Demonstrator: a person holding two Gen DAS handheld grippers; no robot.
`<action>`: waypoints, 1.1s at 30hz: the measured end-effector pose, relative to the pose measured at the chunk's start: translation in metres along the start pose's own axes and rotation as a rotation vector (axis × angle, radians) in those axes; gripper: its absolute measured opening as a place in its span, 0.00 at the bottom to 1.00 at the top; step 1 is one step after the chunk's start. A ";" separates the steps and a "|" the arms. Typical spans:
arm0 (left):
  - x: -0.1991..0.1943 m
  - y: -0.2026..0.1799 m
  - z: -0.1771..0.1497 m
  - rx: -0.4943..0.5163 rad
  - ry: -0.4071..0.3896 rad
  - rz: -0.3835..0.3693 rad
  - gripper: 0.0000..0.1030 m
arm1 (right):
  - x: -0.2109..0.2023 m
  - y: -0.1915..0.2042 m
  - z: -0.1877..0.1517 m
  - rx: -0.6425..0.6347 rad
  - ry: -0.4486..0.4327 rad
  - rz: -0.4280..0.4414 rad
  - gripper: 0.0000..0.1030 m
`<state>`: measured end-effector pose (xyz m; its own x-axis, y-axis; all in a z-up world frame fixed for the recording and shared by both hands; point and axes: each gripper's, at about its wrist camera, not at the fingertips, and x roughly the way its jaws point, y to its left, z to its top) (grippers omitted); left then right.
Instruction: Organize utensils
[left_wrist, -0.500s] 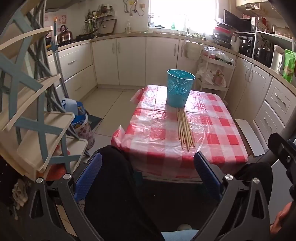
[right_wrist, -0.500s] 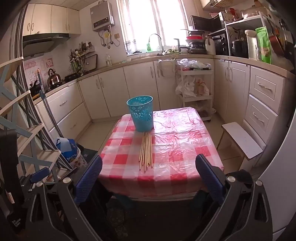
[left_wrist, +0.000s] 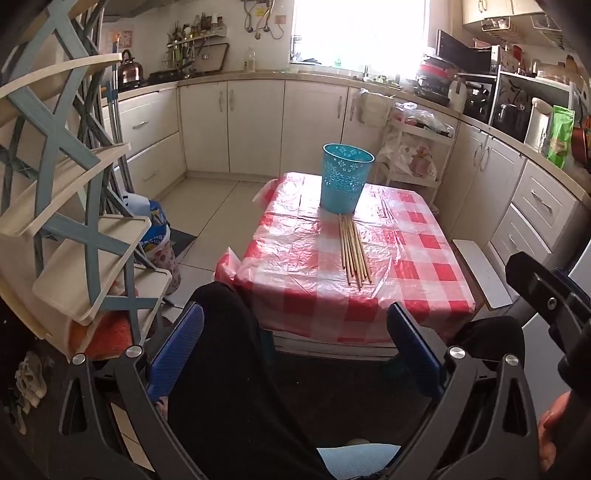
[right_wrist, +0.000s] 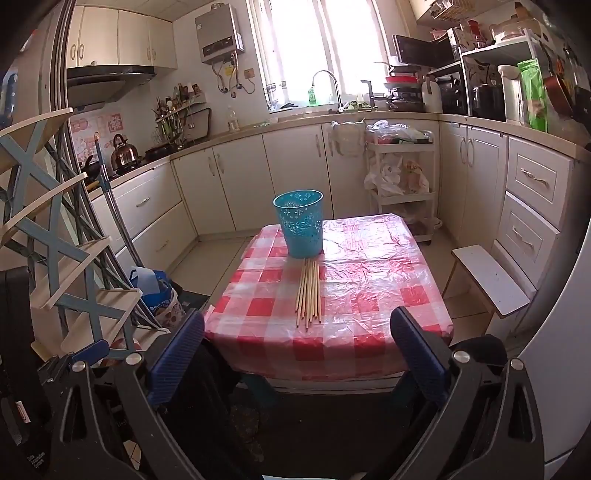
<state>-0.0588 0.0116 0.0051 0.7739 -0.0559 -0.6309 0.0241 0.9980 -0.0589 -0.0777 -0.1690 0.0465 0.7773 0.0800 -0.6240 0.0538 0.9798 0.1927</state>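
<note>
Surface (right_wrist: 369, 280): checked cloth, ahead of both your grippers, well apart.
Basket (right_wrist: 300, 229): teal, upright at the far end.
Chopsticks (right_wrist: 309, 293): bundle lying flat, far tips touching the basket, long axis running away from you.
Right gripper (right_wrist: 297, 354): fingers spread, empty; seems slightly nearer.
Left gripper (left_wrist: 295, 350): fingers spread, empty.

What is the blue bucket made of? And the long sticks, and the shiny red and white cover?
The blue bucket looks like plastic: even bright colour, thin walls with a cut-out flower pattern. The long sticks look like bamboo or wood: pale tan, matte, thin and straight. The red and white cover looks like thin plastic sheet: it crinkles and glares under the window light.
</note>
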 end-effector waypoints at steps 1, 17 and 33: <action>0.003 0.001 0.000 -0.002 0.003 0.000 0.93 | -0.001 0.003 0.001 -0.005 0.000 0.000 0.94; -0.006 0.011 0.003 -0.028 -0.009 0.043 0.93 | -0.012 0.008 0.001 -0.024 -0.024 0.011 0.94; -0.005 0.012 0.003 -0.036 -0.004 0.051 0.93 | -0.012 0.007 0.000 -0.023 -0.025 0.012 0.94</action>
<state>-0.0605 0.0242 0.0095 0.7762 -0.0046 -0.6304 -0.0383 0.9978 -0.0544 -0.0866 -0.1634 0.0558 0.7932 0.0873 -0.6027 0.0302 0.9828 0.1820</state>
